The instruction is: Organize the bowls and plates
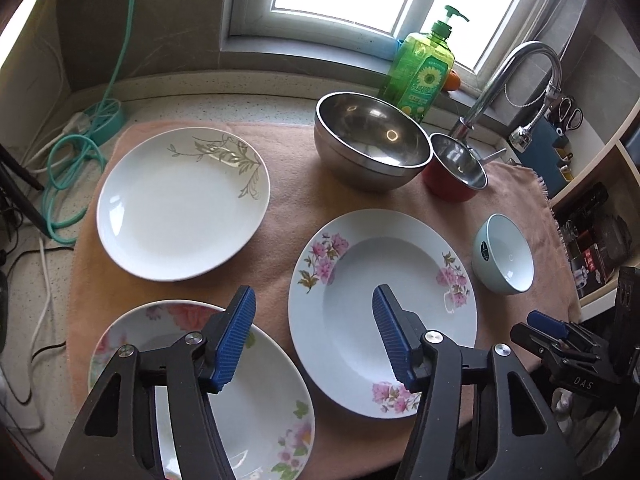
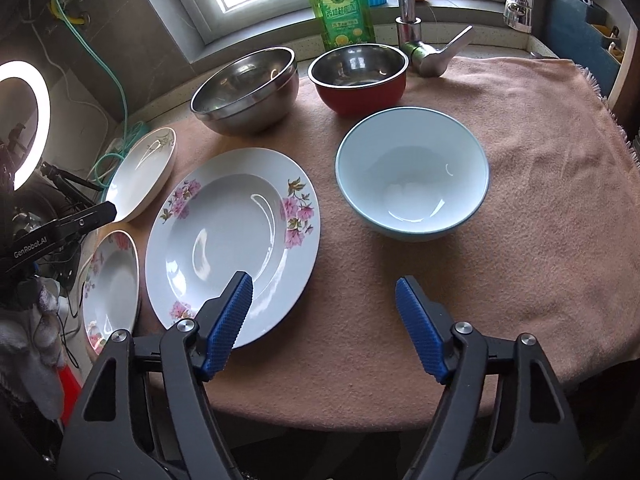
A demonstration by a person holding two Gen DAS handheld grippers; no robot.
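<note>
Three plates lie apart on a pink cloth [image 1: 288,148]: a white plate with a grey leaf print [image 1: 180,204] [image 2: 144,172], a wide pink-flower plate [image 1: 384,312] [image 2: 236,240], and a smaller pink-flower plate [image 1: 248,392] [image 2: 112,288]. A steel bowl [image 1: 368,140] [image 2: 248,88], a red bowl with steel inside [image 1: 456,168] [image 2: 360,76] and a pale blue bowl [image 1: 504,256] [image 2: 412,180] stand upright. My left gripper [image 1: 314,312] is open and empty above the gap between the two flower plates. My right gripper [image 2: 324,292] is open and empty over bare cloth, in front of the blue bowl.
A green soap bottle [image 1: 424,64] and a tap [image 1: 520,76] stand behind the bowls by the window. Cables and a teal hose [image 1: 68,160] lie on the counter at left. Shelves [image 1: 600,200] stand at right. A ring light [image 2: 24,120] is at far left.
</note>
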